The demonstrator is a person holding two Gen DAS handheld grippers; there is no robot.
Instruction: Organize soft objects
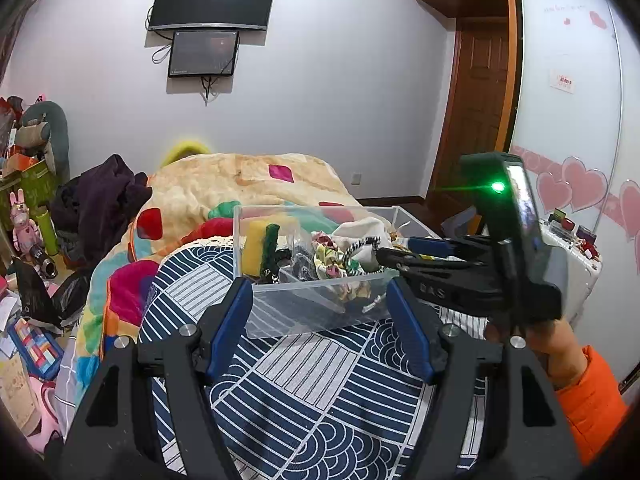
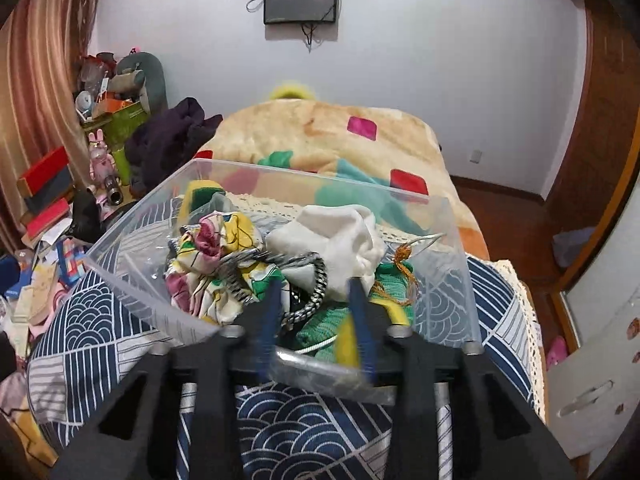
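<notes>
A clear plastic box [image 1: 320, 296] stands on the navy patterned cushion [image 1: 320, 392] on the bed. It holds a white cloth [image 2: 340, 236], a floral cloth [image 2: 216, 264], a black-and-white braided cord [image 2: 312, 280], a green knit piece [image 2: 328, 328] and a yellow sponge [image 1: 256, 244]. My left gripper [image 1: 320, 300] is open and empty, just in front of the box's near wall. My right gripper [image 2: 314, 292] is open over the box, its fingers either side of the cord; it also shows in the left wrist view [image 1: 384, 252], reaching in from the right.
A colourful blanket [image 1: 224, 188] covers the bed behind the box. Dark clothes [image 1: 104, 200] and cluttered toys and boxes [image 1: 28, 216] lie at the left. A white case [image 1: 572, 256] stands at the right, before a wardrobe with pink hearts.
</notes>
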